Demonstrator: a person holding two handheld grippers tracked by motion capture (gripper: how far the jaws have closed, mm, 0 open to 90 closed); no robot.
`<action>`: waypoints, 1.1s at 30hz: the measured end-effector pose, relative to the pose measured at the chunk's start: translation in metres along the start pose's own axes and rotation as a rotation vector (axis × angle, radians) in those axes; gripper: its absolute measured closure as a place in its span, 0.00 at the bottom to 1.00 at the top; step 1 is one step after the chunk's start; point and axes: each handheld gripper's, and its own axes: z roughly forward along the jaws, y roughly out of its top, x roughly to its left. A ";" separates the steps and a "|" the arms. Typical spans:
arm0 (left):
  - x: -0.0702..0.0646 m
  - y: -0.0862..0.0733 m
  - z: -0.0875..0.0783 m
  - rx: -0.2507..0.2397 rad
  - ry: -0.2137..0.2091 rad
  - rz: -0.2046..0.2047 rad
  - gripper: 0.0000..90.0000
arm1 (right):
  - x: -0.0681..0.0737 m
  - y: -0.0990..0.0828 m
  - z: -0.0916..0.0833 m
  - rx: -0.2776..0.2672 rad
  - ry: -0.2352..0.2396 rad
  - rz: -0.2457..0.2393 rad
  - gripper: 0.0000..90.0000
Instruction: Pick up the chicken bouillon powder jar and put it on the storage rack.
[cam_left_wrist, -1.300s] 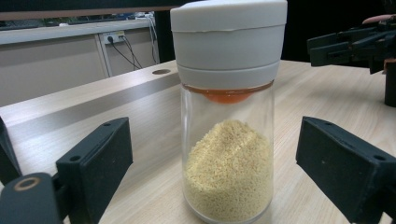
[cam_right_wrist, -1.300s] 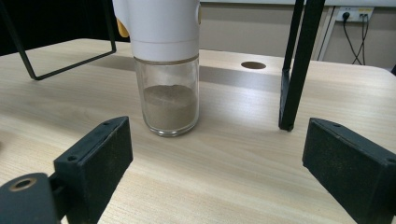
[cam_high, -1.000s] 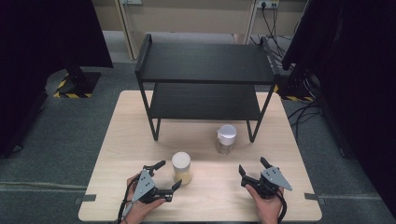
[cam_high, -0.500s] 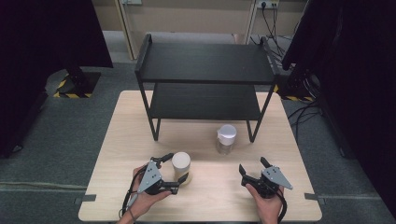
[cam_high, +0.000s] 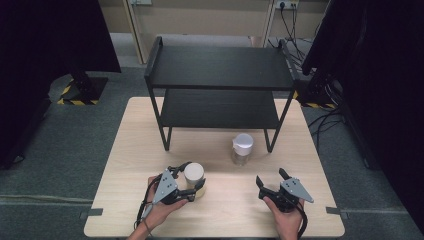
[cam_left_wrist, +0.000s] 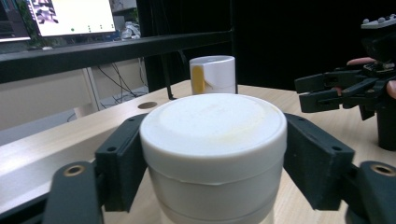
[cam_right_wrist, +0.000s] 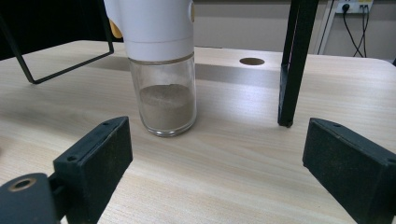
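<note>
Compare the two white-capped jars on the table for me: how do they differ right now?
The near jar sits clamped between the left gripper jaws; the far jar stands free by the black shelf leg. The near jar has a flat, wide cap; the far jar's cap is taller, with a yellow tab. Both stand upright on the table.

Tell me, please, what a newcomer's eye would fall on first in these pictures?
Probably the black two-tier shelf standing at the far side of the wooden table. Next, the white-lidded jar near the front edge, with the left gripper closed around it. Then the glass shaker with a white cap, standing by the shelf's front right leg, ahead of the open right gripper.
</note>
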 end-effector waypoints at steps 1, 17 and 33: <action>0.000 0.000 0.000 0.003 -0.001 0.005 0.34 | 0.000 0.000 0.000 0.000 0.000 -0.001 0.10; 0.001 0.005 -0.001 0.024 0.001 -0.017 0.37 | 0.000 -0.001 -0.001 -0.005 -0.001 0.009 0.09; -0.004 0.034 -0.011 -0.022 0.046 0.001 0.37 | -0.001 -0.001 -0.001 -0.003 -0.003 0.022 0.09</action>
